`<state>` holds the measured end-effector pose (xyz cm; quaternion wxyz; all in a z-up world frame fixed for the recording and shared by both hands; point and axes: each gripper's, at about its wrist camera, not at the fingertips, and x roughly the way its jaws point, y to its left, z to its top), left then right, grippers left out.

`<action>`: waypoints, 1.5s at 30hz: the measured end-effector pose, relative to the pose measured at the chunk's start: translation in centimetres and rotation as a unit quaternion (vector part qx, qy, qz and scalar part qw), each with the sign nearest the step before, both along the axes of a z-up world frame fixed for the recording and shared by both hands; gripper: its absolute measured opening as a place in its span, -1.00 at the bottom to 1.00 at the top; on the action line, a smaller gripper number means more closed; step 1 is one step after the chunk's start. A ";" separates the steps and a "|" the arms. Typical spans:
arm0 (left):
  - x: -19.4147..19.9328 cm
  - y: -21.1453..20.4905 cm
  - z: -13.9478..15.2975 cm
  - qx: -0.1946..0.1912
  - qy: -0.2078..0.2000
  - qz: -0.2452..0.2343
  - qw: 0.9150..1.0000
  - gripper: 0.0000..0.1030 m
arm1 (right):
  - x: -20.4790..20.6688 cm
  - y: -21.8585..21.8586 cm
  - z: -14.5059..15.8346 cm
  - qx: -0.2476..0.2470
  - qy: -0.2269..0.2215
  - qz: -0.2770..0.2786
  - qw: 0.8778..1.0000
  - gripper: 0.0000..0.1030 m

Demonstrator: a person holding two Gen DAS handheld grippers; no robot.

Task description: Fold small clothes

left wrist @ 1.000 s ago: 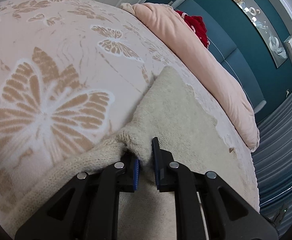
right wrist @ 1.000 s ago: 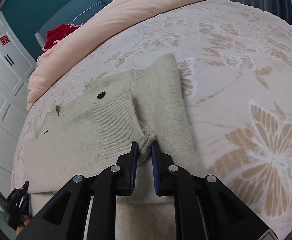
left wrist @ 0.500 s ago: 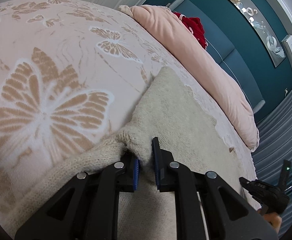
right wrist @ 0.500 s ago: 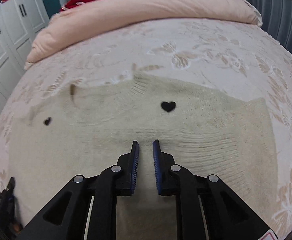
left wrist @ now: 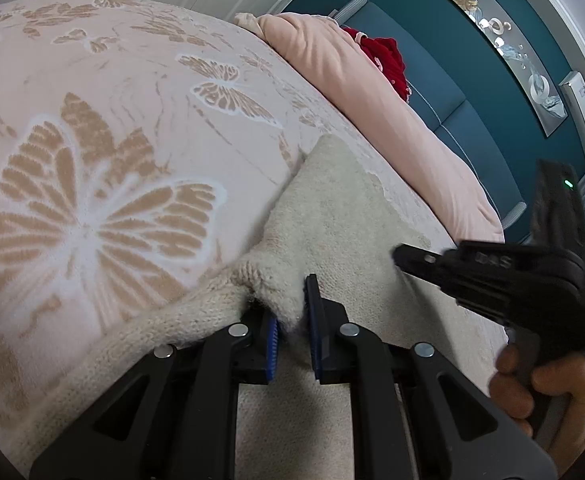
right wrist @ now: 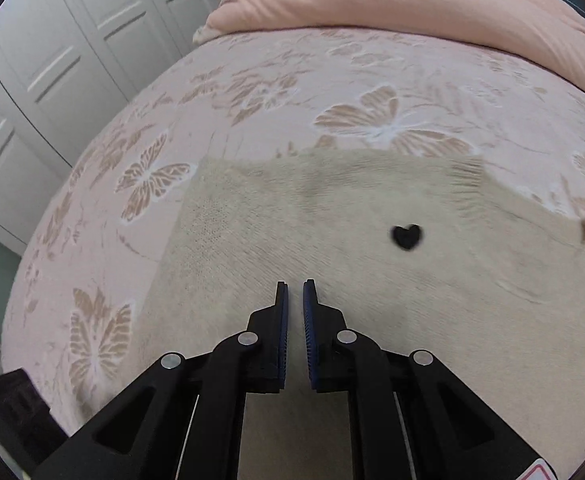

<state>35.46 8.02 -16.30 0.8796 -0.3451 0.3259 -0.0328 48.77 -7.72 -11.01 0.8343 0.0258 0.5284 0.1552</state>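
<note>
A small cream knit sweater [right wrist: 332,220] with black heart marks [right wrist: 406,237] lies flat on the pink butterfly bedspread [right wrist: 252,92]. In the left wrist view my left gripper [left wrist: 292,312] is shut on a bunched fold of the sweater [left wrist: 332,200] at its near edge. My right gripper [right wrist: 294,292] hovers over the sweater's middle with its jaws nearly together and nothing between them. The right gripper and the hand holding it also show in the left wrist view [left wrist: 492,276], above the sweater at the right.
A rolled pink quilt [left wrist: 372,92] lies along the far side of the bed, with a red item [left wrist: 384,56] behind it. White wardrobe doors [right wrist: 52,60] stand beyond the bed's left edge. A teal wall [left wrist: 432,32] is behind.
My right gripper let go of the sweater fold, lifted away and swung left over the garment, entering the left wrist view. My left gripper has kept its hold in the same place.
</note>
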 end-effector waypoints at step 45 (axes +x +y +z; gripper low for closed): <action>-11.6 4.8 5.8 0.020 0.075 -0.064 0.995 0.71 | -42.4 -28.3 4.1 0.018 -0.030 -0.346 0.938 0.25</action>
